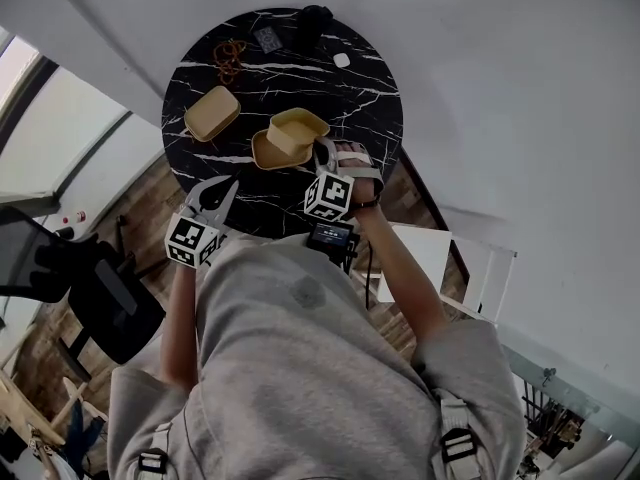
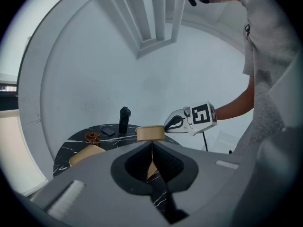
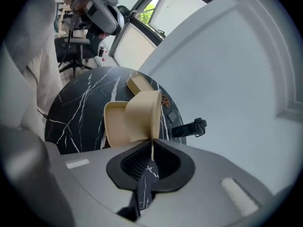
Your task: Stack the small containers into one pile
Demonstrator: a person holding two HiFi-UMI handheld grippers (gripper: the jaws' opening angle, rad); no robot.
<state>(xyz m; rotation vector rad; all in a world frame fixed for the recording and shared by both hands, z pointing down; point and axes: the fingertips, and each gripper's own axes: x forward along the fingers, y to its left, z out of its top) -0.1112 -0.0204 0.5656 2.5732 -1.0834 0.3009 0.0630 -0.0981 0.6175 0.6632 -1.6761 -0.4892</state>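
Three tan containers are on or over the round black marble table [image 1: 375, 108]. One container [image 1: 211, 113] rests at the table's left, also visible in the right gripper view [image 3: 139, 83]. A second, shallow one [image 1: 262, 154] lies near the front edge. The third container [image 1: 297, 131] hangs tilted just above that shallow one, with my right gripper [image 1: 325, 153] shut on its rim [image 3: 152, 126]. Off the table's front-left edge my left gripper [image 1: 215, 200] is shut with nothing in it; in its own view the jaws [image 2: 152, 148] meet below the held container [image 2: 150, 133].
At the table's far side stand a black bottle-like object [image 1: 316, 18], a small dark card [image 1: 267, 38], a brown coiled thing [image 1: 230, 58] and a small white piece [image 1: 341, 60]. A dark chair [image 1: 100, 288] sits on the wooden floor to the left.
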